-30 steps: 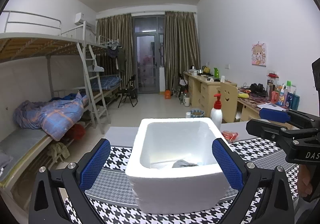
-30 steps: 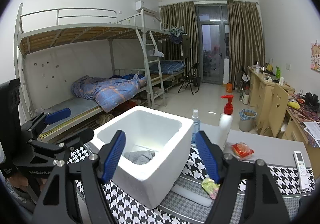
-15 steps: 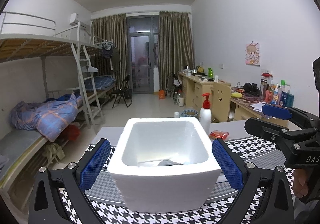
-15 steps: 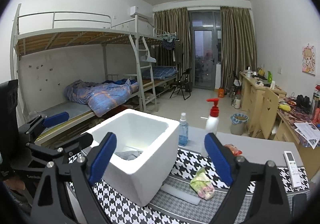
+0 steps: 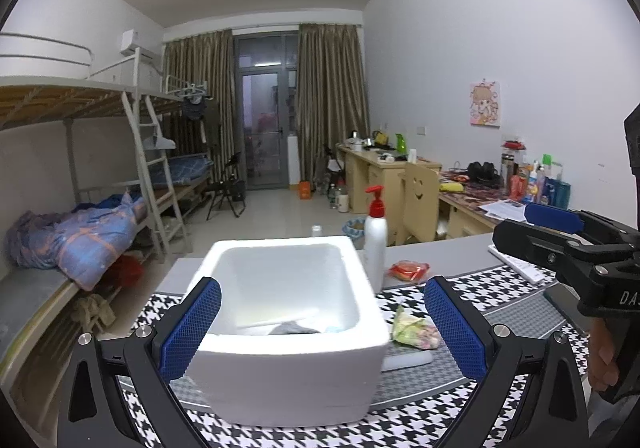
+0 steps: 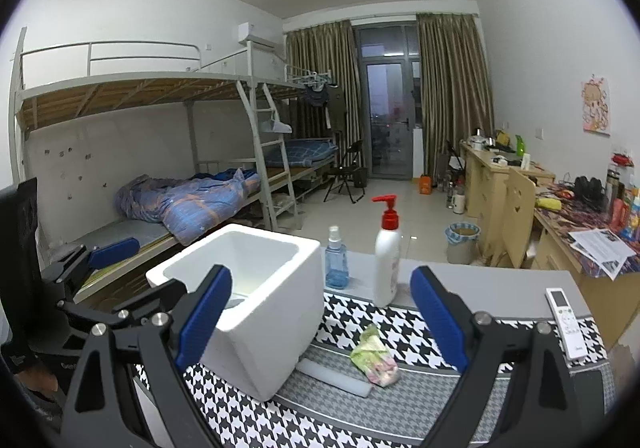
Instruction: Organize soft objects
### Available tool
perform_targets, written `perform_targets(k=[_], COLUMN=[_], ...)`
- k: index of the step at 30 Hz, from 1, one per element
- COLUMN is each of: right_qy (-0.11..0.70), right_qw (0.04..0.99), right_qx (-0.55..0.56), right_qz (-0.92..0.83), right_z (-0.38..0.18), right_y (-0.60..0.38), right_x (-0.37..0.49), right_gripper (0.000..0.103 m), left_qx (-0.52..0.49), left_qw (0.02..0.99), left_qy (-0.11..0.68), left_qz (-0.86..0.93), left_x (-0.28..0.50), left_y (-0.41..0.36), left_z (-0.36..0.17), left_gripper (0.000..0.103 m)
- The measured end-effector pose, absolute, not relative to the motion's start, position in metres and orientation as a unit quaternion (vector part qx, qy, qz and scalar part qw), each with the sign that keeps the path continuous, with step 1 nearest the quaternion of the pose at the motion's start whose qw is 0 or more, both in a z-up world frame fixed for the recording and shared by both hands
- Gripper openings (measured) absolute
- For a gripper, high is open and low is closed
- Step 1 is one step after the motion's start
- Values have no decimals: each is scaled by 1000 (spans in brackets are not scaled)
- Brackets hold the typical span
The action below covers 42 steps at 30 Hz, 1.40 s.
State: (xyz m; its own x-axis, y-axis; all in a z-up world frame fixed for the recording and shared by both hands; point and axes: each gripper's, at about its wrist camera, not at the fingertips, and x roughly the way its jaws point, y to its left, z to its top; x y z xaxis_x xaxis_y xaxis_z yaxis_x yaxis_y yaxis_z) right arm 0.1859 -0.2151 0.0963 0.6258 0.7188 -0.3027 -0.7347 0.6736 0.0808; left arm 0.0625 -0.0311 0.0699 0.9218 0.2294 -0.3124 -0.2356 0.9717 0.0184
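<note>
A white foam box (image 5: 288,332) stands on the houndstooth mat (image 5: 400,424); it also shows in the right wrist view (image 6: 256,304). A grey cloth (image 5: 294,328) lies inside it. A soft green-and-pink packet (image 5: 414,330) lies on the mat right of the box, also in the right wrist view (image 6: 376,356). My left gripper (image 5: 322,328) is open and empty, close in front of the box. My right gripper (image 6: 322,322) is open and empty, above the mat near the packet; it shows at the right edge of the left wrist view (image 5: 560,244).
A red-capped pump bottle (image 6: 387,256) and a blue spray bottle (image 6: 336,260) stand behind the box. A red packet (image 5: 408,270) lies near the pump bottle. A white remote (image 6: 564,322) lies at the right. A white strip (image 6: 334,376) lies beside the box.
Both grippers have drawn back and shifted right. The box now sits further left in both views, and the green-and-pink packet has come into the left wrist view.
</note>
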Motion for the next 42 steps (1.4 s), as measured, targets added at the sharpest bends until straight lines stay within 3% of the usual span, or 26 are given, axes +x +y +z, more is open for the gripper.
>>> perform_targets(k=[42], right_qy=[171], right_qw=[911], right_qx=[-20], right_qz=[375], right_z=[85], right_y=[-283], right_x=[213], right_gripper=[93], left_qx=[2], left_qw=[980], left_qy=[182], left_qz=[79], left_x=[93], left_y=[-91], left_z=[63], left_gripper=[102])
